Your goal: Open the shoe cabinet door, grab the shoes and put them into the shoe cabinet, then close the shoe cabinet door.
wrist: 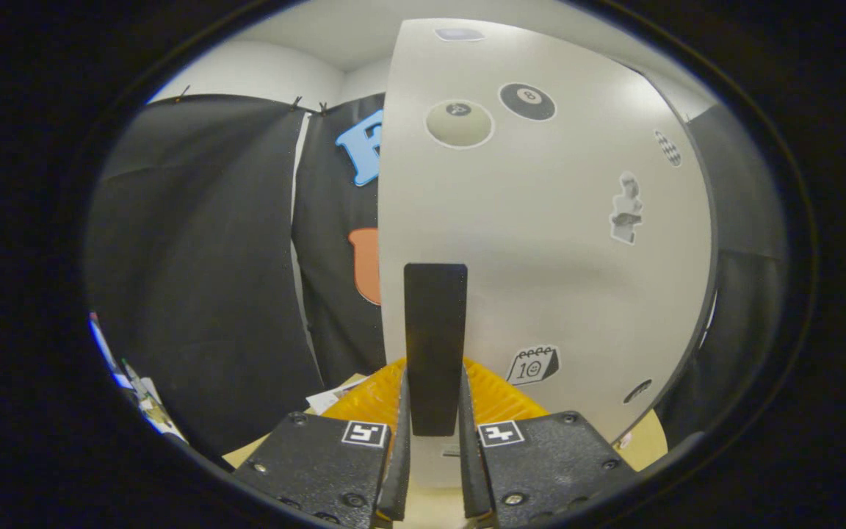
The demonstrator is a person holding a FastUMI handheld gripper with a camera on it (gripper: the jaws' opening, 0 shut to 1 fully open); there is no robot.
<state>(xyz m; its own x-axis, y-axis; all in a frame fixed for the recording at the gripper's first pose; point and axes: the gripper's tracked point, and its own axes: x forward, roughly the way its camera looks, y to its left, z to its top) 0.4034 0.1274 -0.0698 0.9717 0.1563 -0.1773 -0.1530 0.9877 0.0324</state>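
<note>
Your gripper [434,433] is clamped on the dark handle [435,338] of the white cabinet door [540,242], which looks only partly swung, so judge the opening or closing step under way, not finished.

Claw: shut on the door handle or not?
Shut on it. Both fingers of the claw press the sides of the black handle on the white cabinet door.

Door handle [435,345] between the gripper [434,430] fingers, cabinet door [555,242] just beyond, booth wall [203,272] left.
</note>
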